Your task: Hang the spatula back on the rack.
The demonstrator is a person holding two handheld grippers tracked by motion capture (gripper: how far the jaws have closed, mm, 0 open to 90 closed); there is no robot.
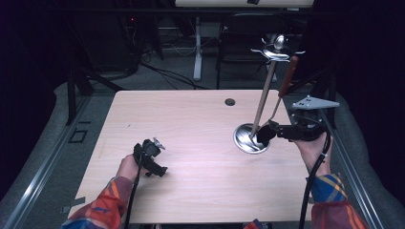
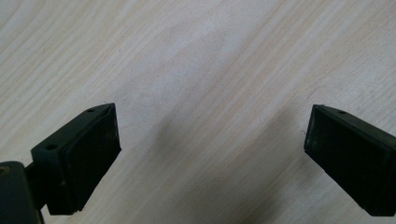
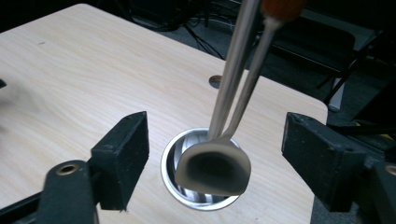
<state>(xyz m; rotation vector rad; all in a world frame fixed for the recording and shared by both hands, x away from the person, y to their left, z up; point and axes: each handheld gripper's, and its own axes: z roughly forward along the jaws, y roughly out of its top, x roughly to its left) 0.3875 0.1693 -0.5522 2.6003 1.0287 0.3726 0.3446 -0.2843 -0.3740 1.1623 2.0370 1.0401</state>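
At the near edge of the high view, two arms in bright checked sleeves (image 1: 102,207) come in over a pale wood table (image 1: 191,124). The wood is light, with soft grain lines running across it, and the top looks clean.

The left hand (image 1: 128,167) rests on the table near the front left and holds the left gripper (image 1: 154,157). In the left gripper view its two black jaws stand wide apart with bare wood between them. They hold nothing.

On the right side, the right hand (image 1: 313,150) holds the right gripper (image 1: 267,133) just above the table. A grey three-cornered plate (image 1: 314,102) sits on top of it, and a black cable (image 1: 313,181) hangs down from it. In the right gripper view its jaws are wide open too, and nothing is gripped. Between them hangs the shiny turner (image 3: 215,170), with a flat silver blade and a thin stem going up to a brown handle (image 1: 289,76).

Right behind the turner is a shiny stand (image 1: 251,138) with a round metal base, a tall pole and hooks at the top. The turner seems to hang from one hook, but the top is small and hard to see.

Farther back there is a small round hole (image 1: 230,101) in the table. Past the table the room is dark. There is grey floor (image 1: 157,78), a white table leg (image 1: 197,47), a black chair (image 1: 243,40) and some wires on the ground.
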